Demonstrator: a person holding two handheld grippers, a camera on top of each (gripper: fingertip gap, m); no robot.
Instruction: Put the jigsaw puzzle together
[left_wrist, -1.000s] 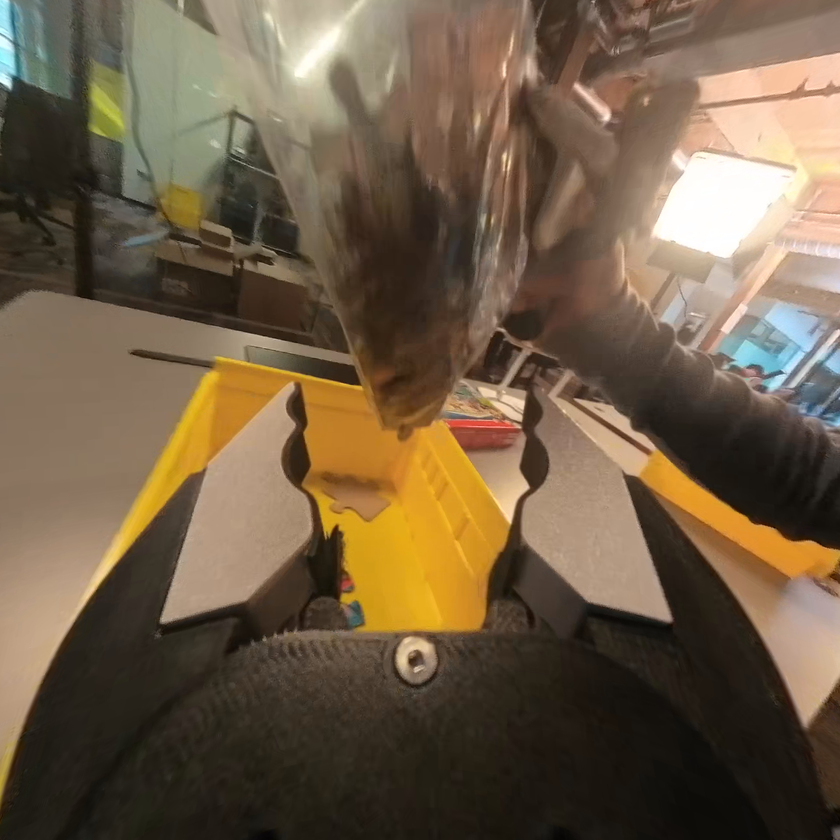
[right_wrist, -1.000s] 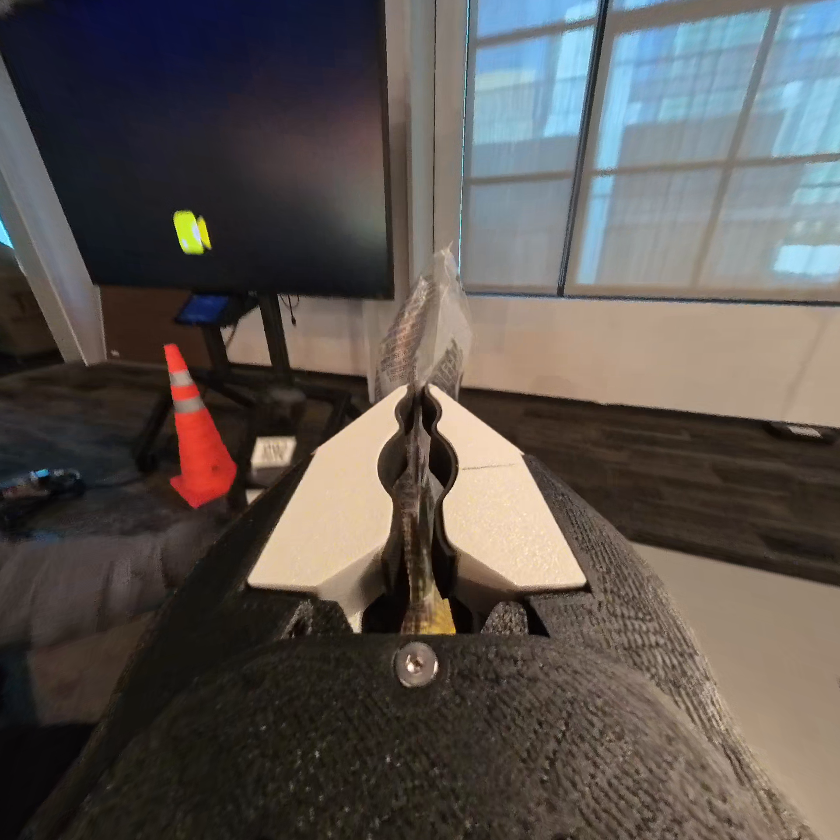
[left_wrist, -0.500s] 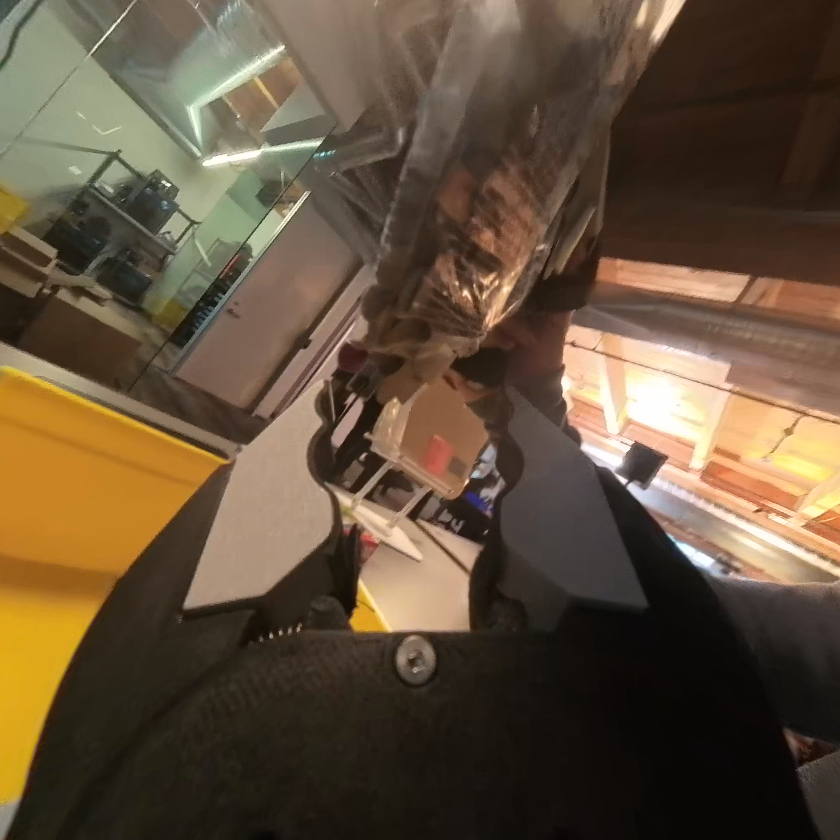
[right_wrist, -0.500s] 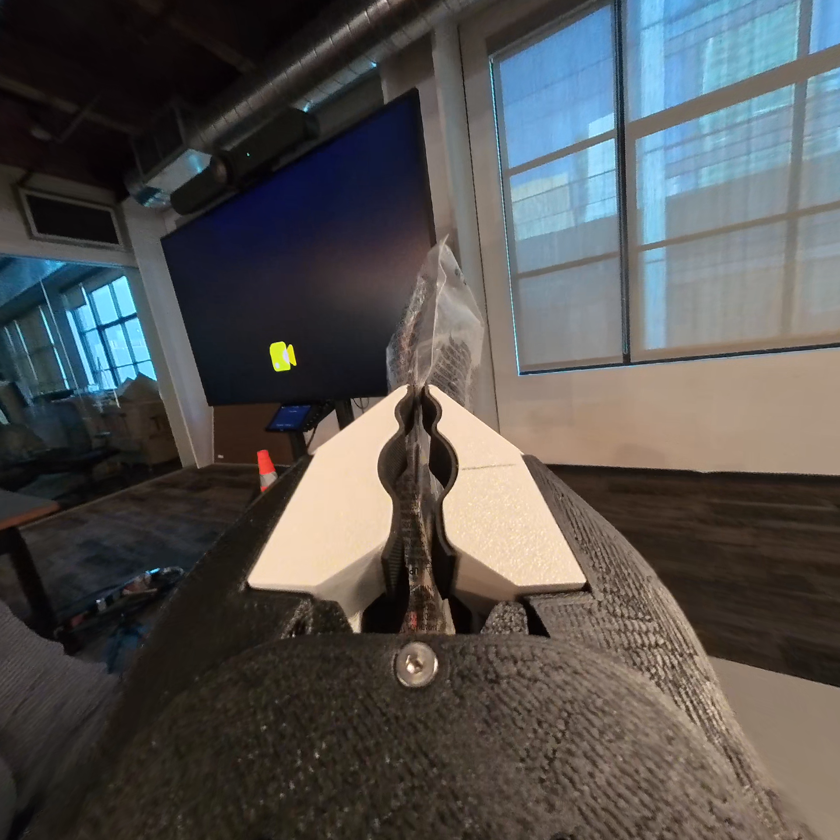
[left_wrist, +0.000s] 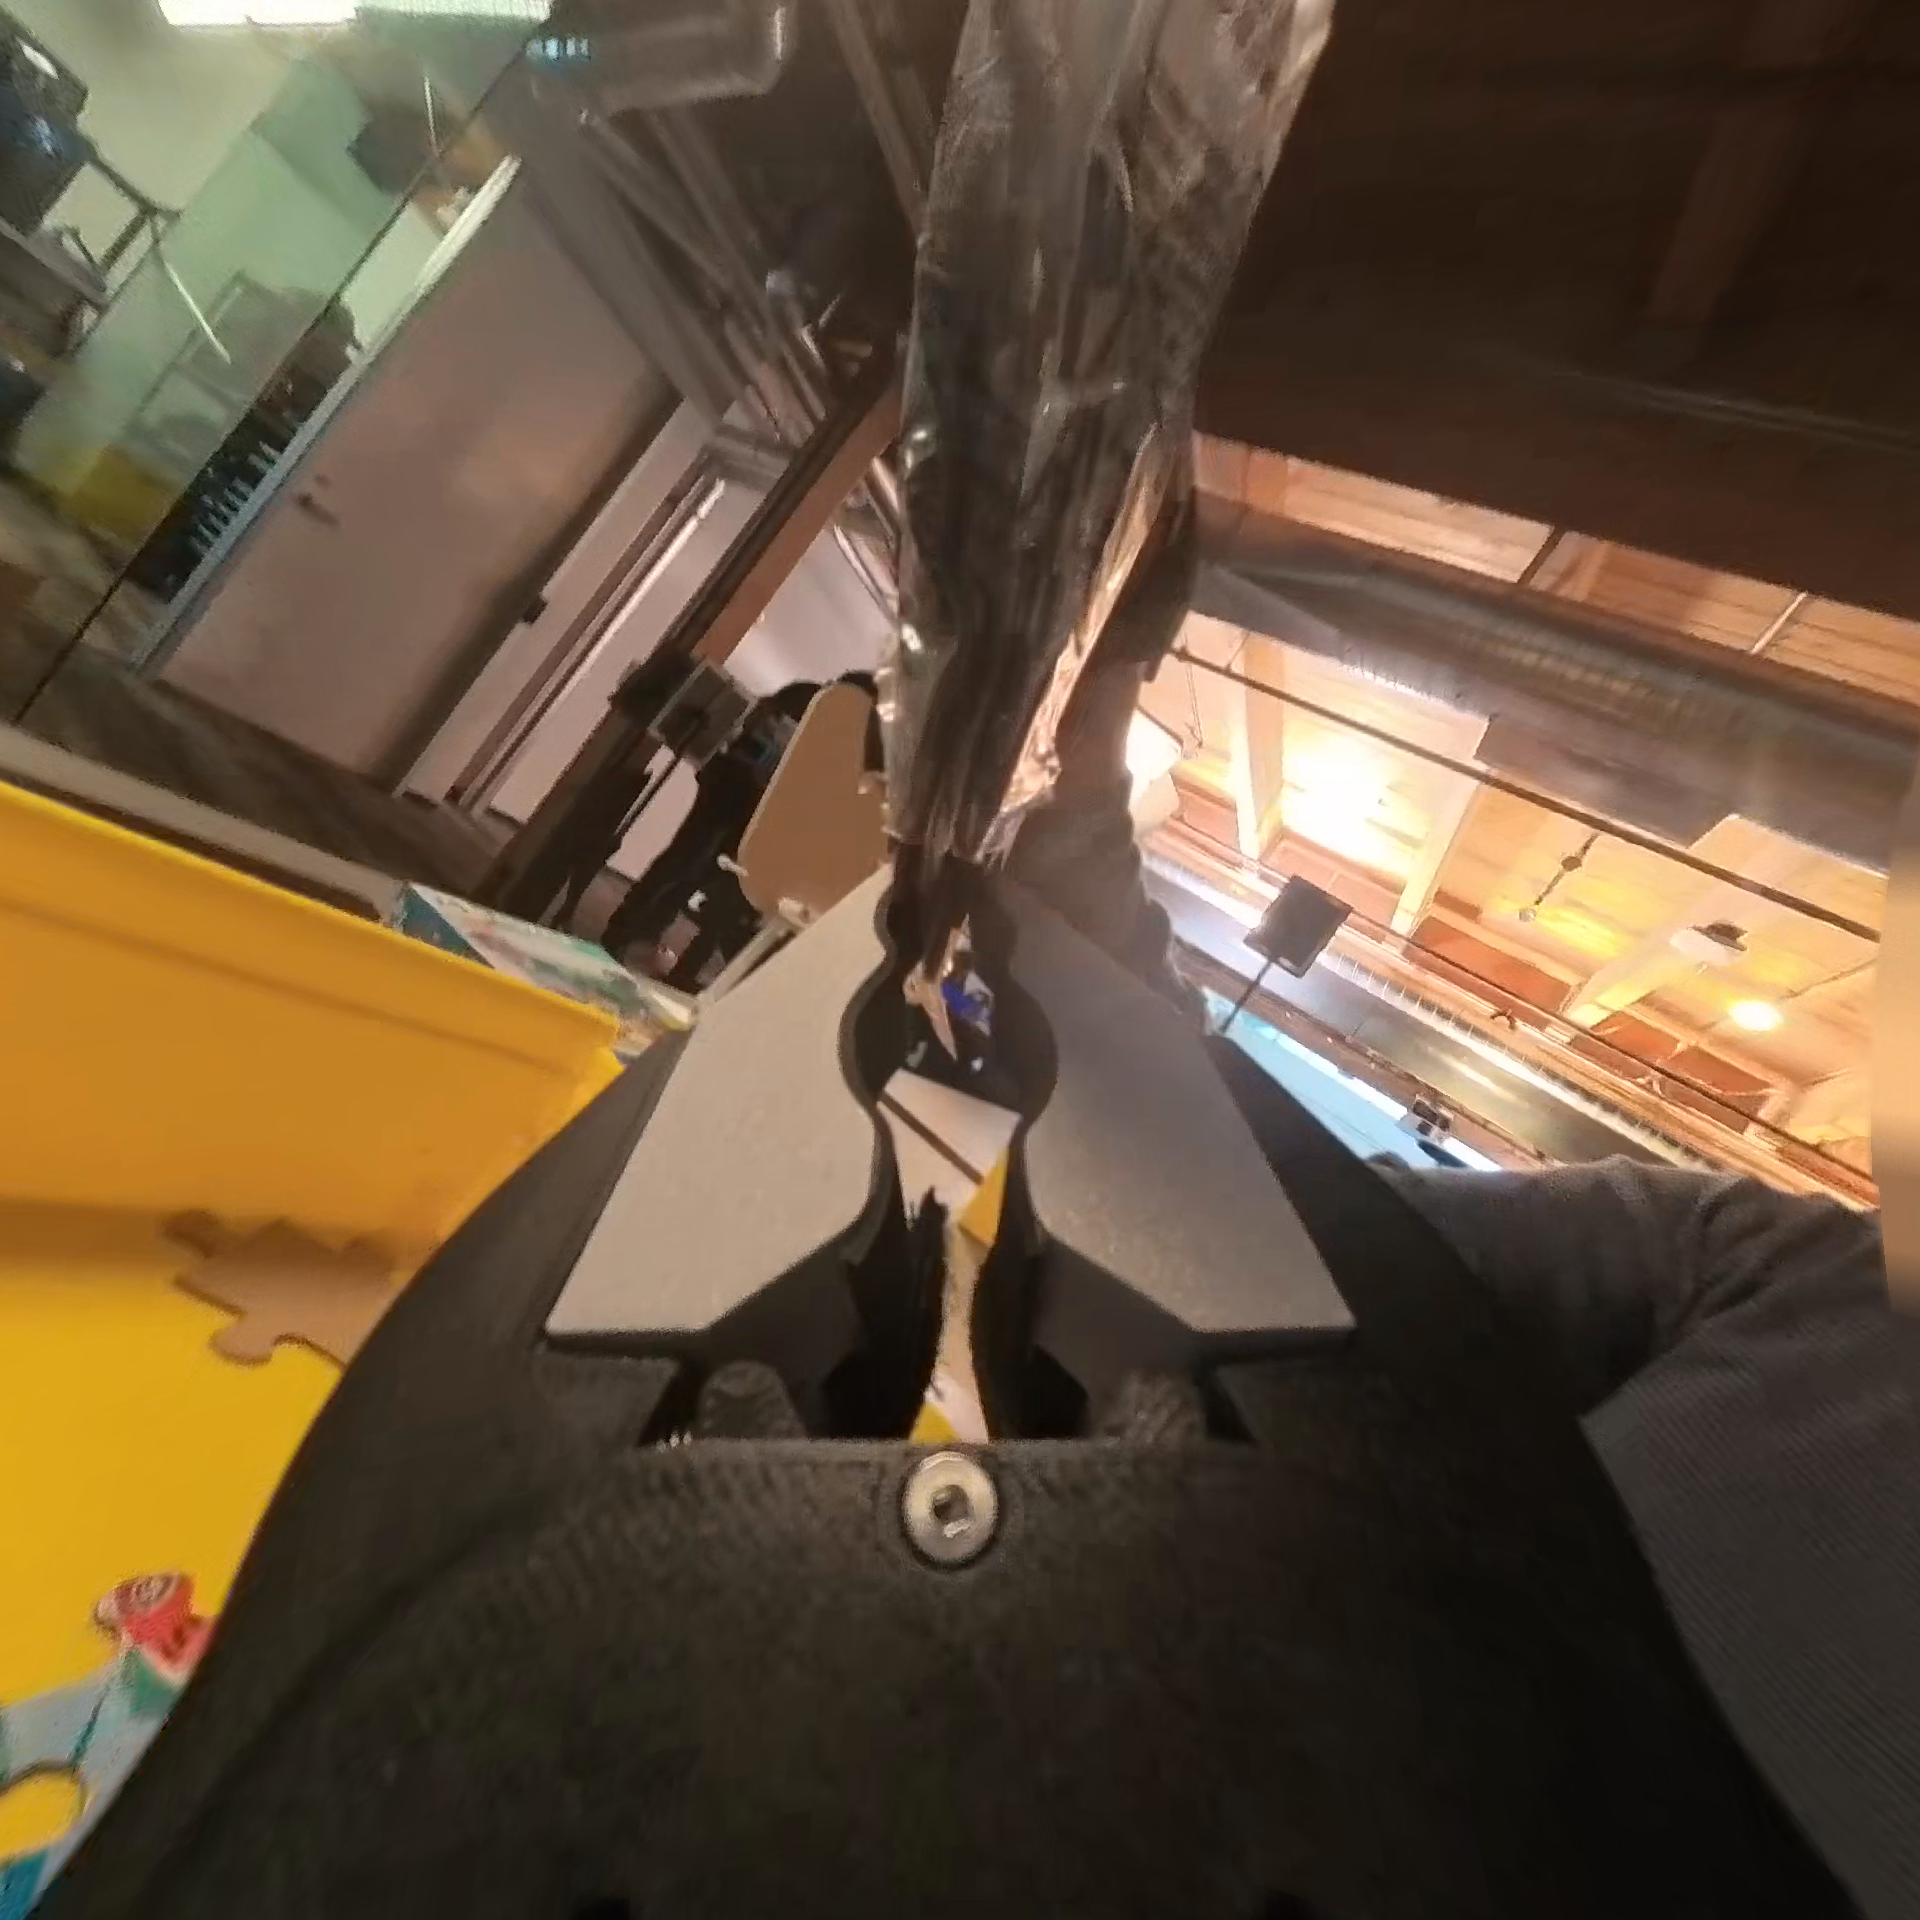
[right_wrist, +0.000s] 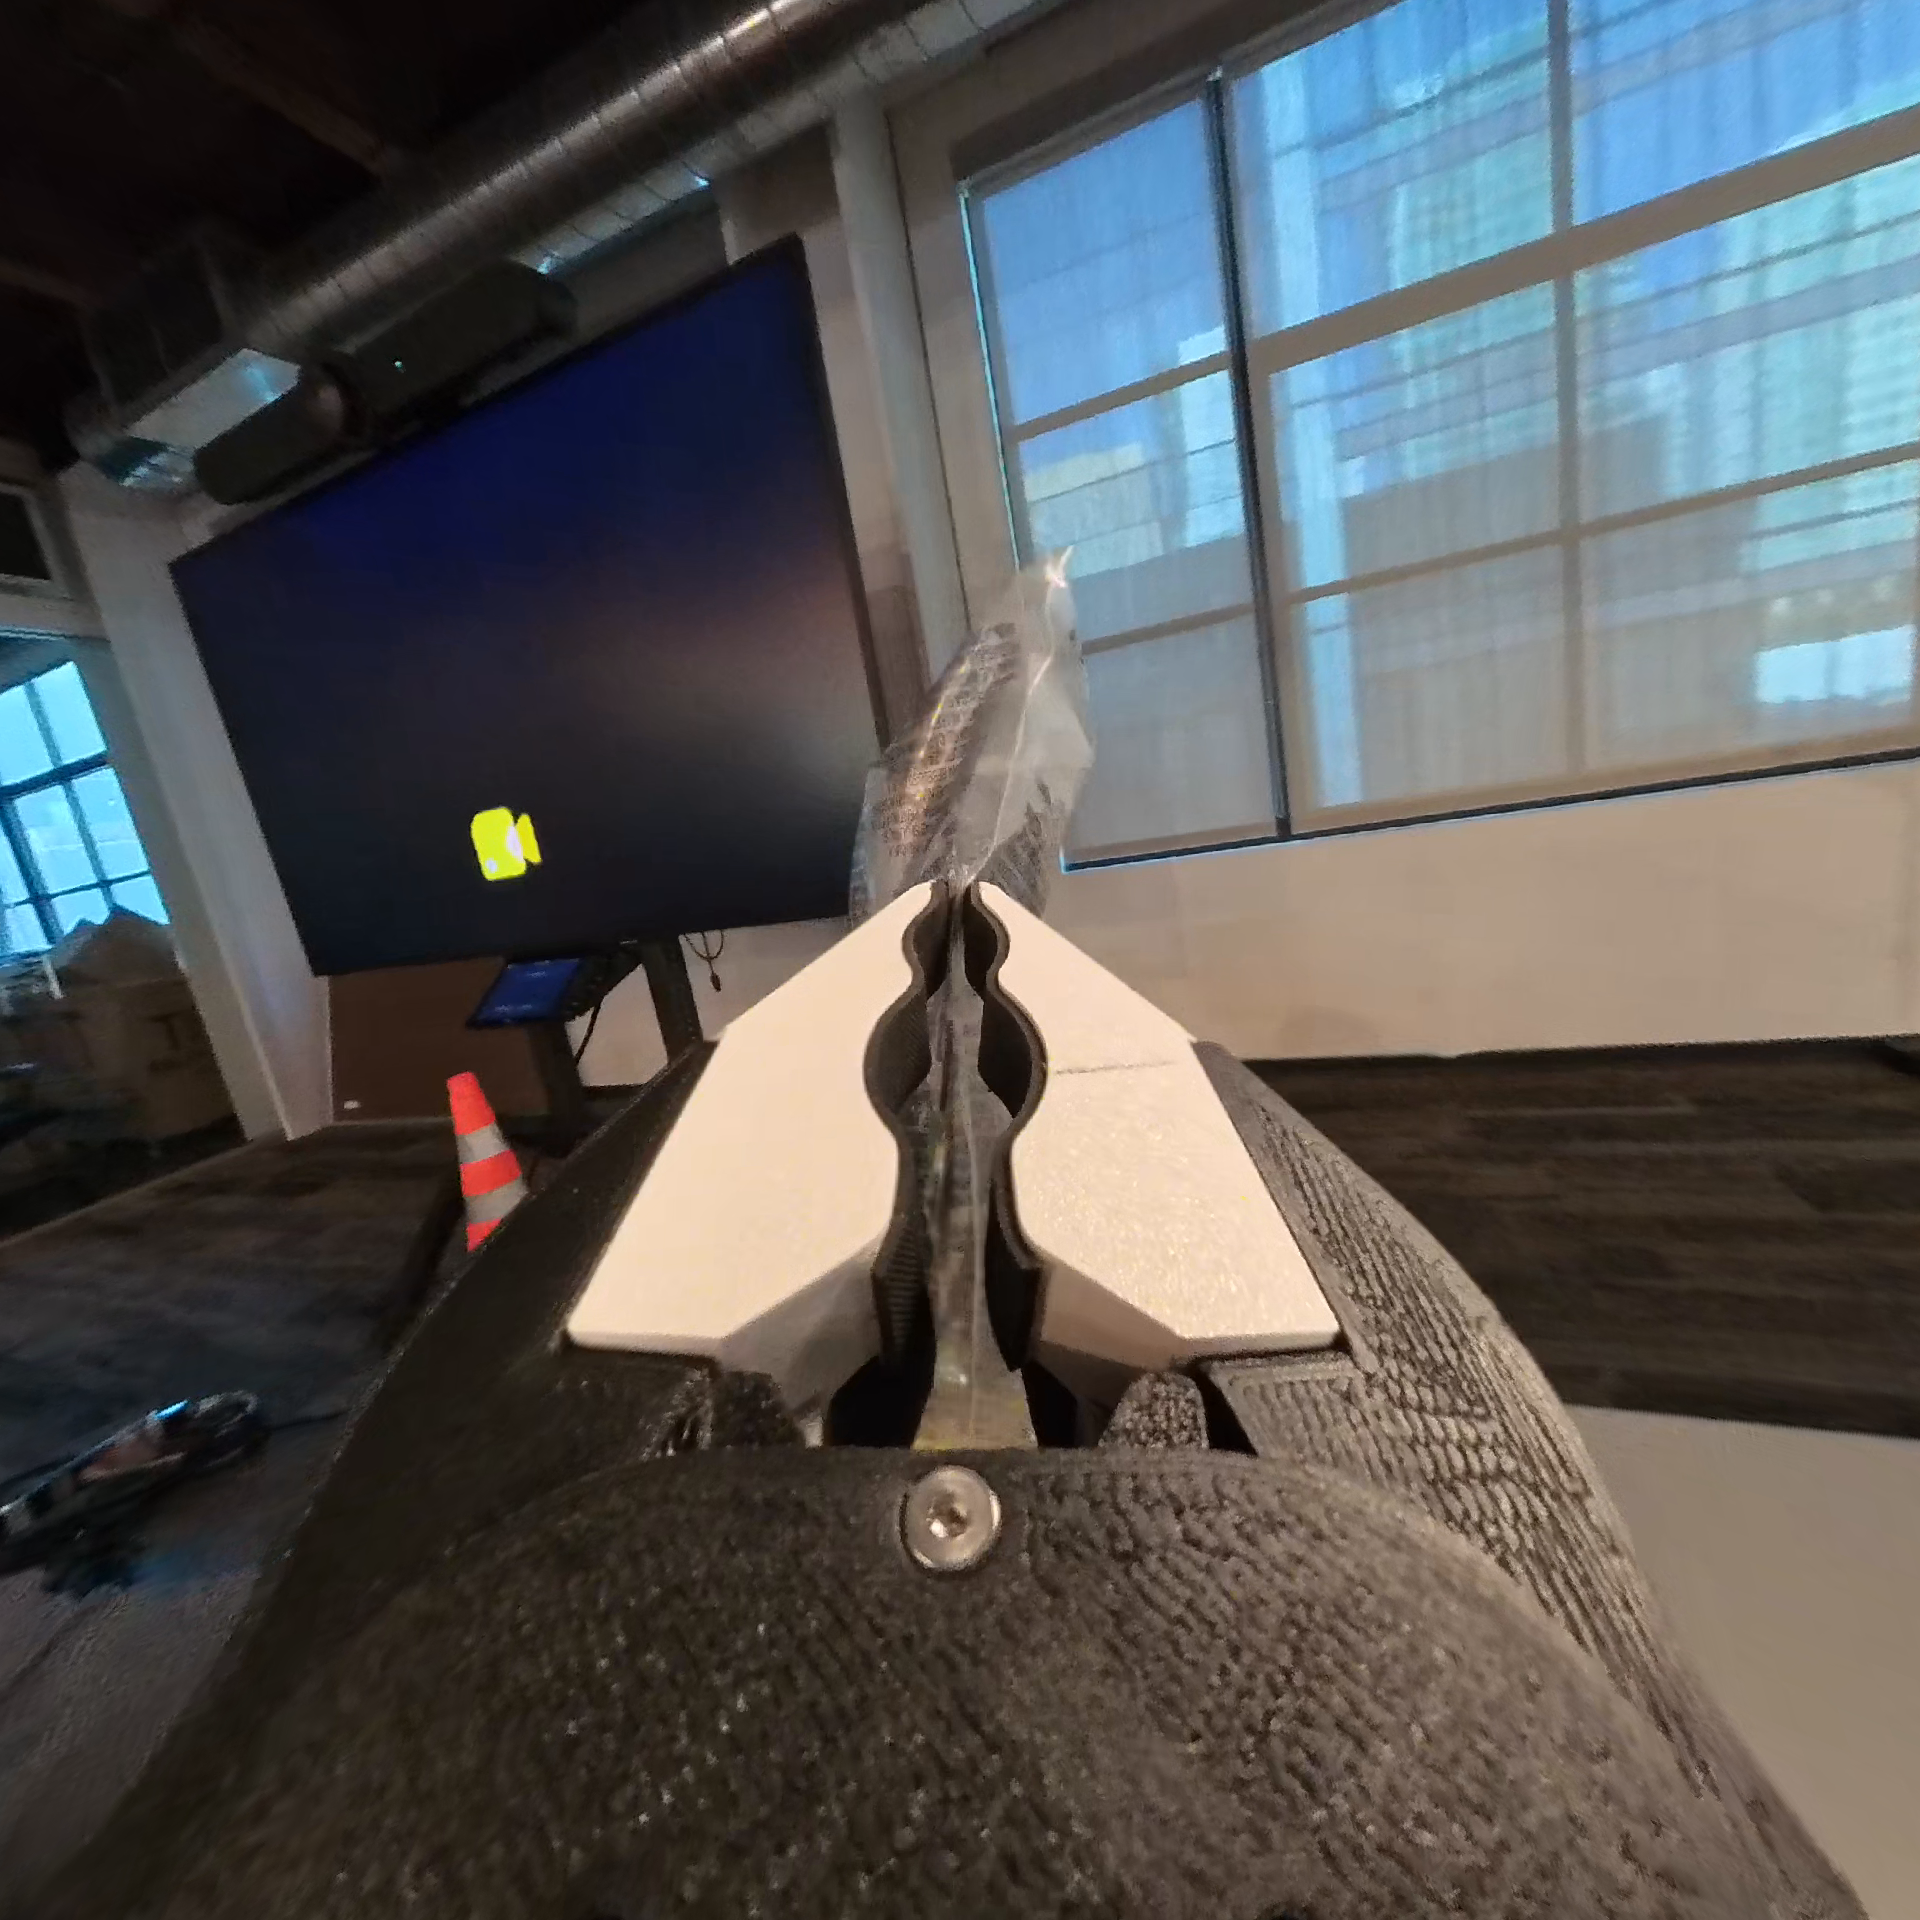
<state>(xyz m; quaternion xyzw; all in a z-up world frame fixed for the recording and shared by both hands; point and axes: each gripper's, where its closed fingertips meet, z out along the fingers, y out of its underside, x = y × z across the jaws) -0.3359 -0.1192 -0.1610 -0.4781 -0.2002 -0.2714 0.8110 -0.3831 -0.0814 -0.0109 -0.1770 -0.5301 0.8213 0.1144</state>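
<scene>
Left tongs (left_wrist: 940, 914) pinched together on bottom corner of clear plastic bag (left_wrist: 1049, 416), tips clamped on film. Bag rises straight above tongs, dark blurred contents inside. Yellow bin (left_wrist: 260, 1049) low to left of left tongs, puzzle pieces (left_wrist: 281, 1288) on its floor. Grey sleeve (left_wrist: 1662, 1382) to right. Right tongs (right_wrist: 958, 896) squeezed tight on same kind of clear film, printed plastic (right_wrist: 977, 748) sticking up past tips. Orange cone (right_wrist: 480, 1153) far left, dark screen (right_wrist: 540, 665) beyond.
</scene>
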